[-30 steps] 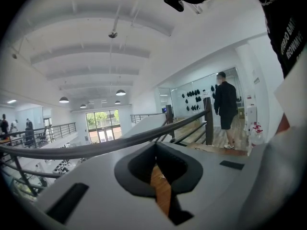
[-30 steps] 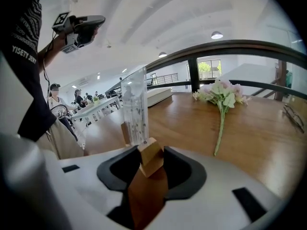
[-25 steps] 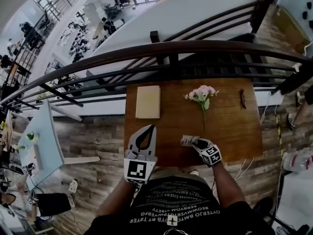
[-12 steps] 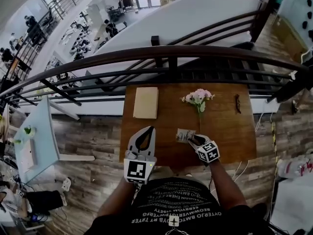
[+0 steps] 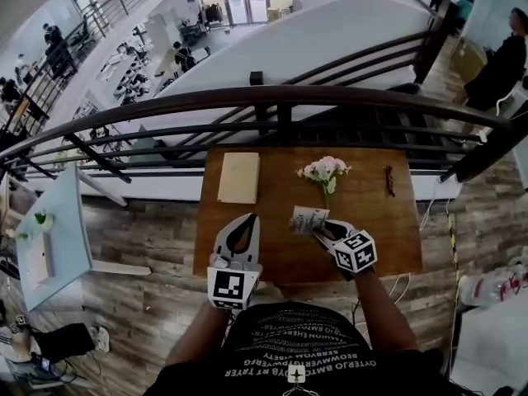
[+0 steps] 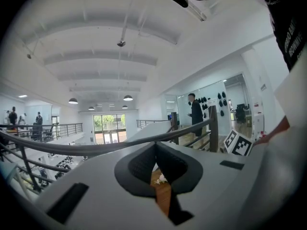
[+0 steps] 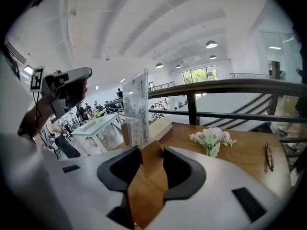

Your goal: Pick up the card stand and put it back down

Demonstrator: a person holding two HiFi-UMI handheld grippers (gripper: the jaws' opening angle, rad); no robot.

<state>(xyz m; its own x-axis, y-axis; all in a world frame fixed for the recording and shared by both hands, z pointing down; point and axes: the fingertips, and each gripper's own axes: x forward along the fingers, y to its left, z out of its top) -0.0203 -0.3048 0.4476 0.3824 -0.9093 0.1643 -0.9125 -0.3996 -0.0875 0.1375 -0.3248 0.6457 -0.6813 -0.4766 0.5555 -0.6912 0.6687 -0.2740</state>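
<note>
The card stand [image 5: 308, 219], a clear upright sheet with a printed card in a wooden base, is held a little above the wooden table [image 5: 375, 221] near its front edge. My right gripper [image 5: 323, 228] is shut on its wooden base [image 7: 152, 163]; the clear sheet [image 7: 135, 108] rises just beyond the jaws in the right gripper view. My left gripper [image 5: 245, 221] hovers to the left over the table's front edge, jaws together and nothing between them. In the left gripper view its gripper [image 6: 155, 148] shows only a thin slit of table.
A pale closed book [image 5: 239, 177] lies at the table's far left. A small bunch of pink flowers [image 5: 323, 172] lies at the middle back, glasses [image 5: 389, 180] at the far right. A dark railing [image 5: 280, 101] runs behind the table. A person [image 5: 499, 64] stands beyond it.
My right gripper has lifted the card stand off the table and carried it slightly forward and left. The left gripper has stayed where it was.
</note>
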